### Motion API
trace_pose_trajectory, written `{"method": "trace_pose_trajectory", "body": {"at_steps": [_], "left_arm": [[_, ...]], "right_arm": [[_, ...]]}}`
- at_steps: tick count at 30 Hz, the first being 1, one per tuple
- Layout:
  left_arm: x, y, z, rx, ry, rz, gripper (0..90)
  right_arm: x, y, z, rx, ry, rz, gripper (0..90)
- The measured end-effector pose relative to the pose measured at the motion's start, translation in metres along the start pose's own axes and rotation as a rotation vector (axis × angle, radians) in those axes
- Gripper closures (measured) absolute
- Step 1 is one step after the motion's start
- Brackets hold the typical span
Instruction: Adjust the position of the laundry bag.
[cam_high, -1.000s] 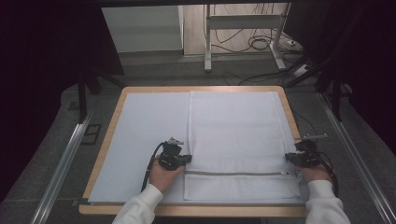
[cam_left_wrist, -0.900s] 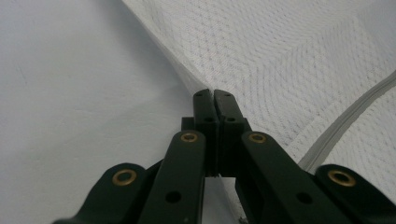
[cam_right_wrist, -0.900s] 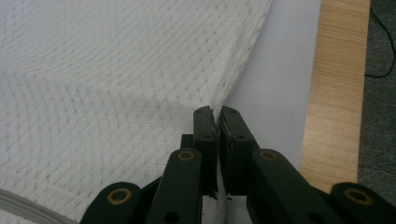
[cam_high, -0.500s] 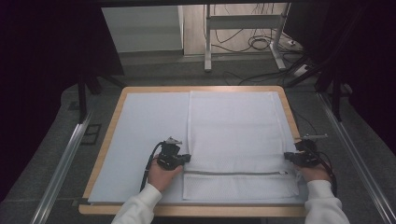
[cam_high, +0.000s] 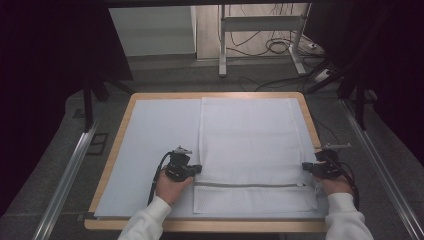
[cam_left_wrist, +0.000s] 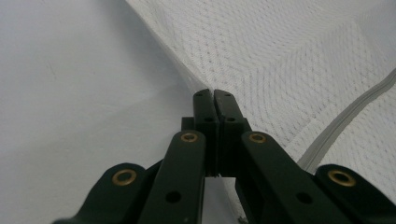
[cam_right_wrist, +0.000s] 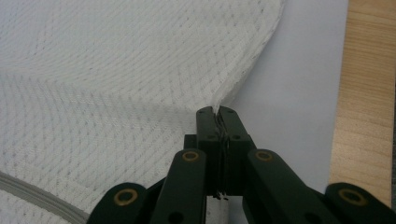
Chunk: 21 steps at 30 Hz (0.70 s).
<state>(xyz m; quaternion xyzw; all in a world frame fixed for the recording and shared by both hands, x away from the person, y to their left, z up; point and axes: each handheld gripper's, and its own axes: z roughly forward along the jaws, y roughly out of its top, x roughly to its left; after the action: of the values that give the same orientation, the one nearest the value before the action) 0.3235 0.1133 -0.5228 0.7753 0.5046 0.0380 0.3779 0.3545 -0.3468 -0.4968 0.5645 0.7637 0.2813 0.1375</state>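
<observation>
One white mesh laundry bag (cam_high: 252, 150) lying flat on table (cam_high: 210, 225), two claws pinching opposite edges: left claw (cam_high: 199, 169) clamping left edge, right claw (cam_high: 305, 166) clamping right edge.

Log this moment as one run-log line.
left gripper: shut on white mesh zip bag, left edge | right gripper: shut on bag, right edge | bag: flat on white-covered table
</observation>
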Motion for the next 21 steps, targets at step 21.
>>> {"method": "trace_pose_trajectory", "body": {"at_steps": [21], "left_arm": [[0.016,-0.004,-0.016,-0.014,0.001,-0.018,89.9]], "right_arm": [[0.021,0.004,0.006,-0.003,0.031,-0.035,87.4]]}}
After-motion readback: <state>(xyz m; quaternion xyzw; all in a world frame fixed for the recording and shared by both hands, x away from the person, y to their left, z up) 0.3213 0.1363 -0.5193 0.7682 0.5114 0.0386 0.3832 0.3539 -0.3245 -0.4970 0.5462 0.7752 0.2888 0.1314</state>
